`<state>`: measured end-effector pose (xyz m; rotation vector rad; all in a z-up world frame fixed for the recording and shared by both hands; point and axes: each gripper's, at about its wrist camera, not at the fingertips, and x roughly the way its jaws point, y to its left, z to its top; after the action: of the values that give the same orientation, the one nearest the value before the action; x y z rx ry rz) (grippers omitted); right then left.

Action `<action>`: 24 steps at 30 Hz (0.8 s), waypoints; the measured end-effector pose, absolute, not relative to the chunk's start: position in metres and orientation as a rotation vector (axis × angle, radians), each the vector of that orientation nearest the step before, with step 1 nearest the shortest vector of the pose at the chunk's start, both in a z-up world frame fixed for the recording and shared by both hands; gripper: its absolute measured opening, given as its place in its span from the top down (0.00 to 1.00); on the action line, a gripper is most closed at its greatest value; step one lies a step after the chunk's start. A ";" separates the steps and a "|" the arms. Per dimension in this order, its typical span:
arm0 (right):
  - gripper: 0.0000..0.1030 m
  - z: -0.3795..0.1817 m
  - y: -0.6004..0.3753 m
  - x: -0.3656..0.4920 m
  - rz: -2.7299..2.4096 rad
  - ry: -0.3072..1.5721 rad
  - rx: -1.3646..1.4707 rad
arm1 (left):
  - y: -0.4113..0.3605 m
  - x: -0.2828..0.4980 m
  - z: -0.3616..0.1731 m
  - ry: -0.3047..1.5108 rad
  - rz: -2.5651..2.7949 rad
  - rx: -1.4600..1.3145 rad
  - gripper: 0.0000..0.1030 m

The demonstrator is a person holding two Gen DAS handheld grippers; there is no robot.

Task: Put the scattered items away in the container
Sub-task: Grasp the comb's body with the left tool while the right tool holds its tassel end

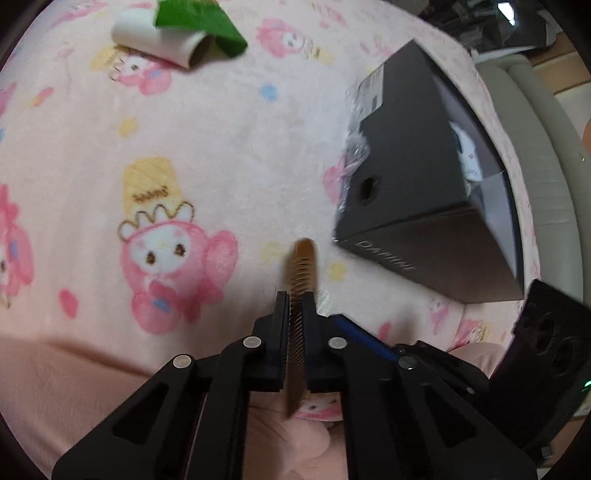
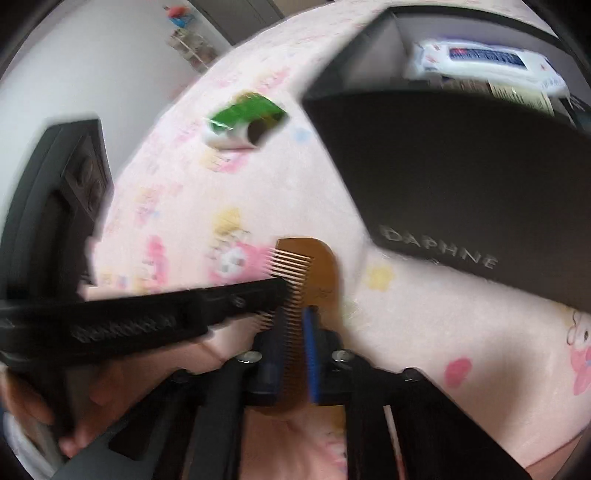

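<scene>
Now both of your hand-held grippers, left (image 1: 297, 301) and right (image 2: 295, 314), pinch the comb (image 2: 314, 266) together, steadying it; the box (image 2: 461, 177) waits at two o'clock.

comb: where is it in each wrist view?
Left wrist: comb low centre, seen edge-on, clamped between the left gripper jaws, its tip towards the black box.
Right wrist: comb centre, seen broadside, teeth to the left, held by the right gripper; the left gripper's finger crosses it from the left.
Shared landmark: green-wrapped roll on the pink blanket, beyond the comb.
</scene>
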<state>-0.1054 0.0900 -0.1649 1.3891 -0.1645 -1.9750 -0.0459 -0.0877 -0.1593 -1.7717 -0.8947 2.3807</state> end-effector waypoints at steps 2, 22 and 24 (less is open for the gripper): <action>0.94 -0.147 0.088 -0.103 -2.008 -0.142 1.331 | -0.084 -0.051 -0.150 -0.891 2.405 -1.738 1.00; 0.86 -0.189 0.100 -0.113 -2.033 -0.052 1.554 | -0.085 -0.059 -0.179 -0.937 2.367 -1.855 0.77; 0.83 -0.189 0.100 -0.109 -2.032 -0.044 1.569 | -0.086 -0.069 -0.180 -0.902 2.392 -1.857 0.74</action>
<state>-0.1094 0.0999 -0.1886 1.5693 -0.0437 -2.0323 -0.0693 -0.0858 -0.1801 -1.8569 -0.9021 2.3923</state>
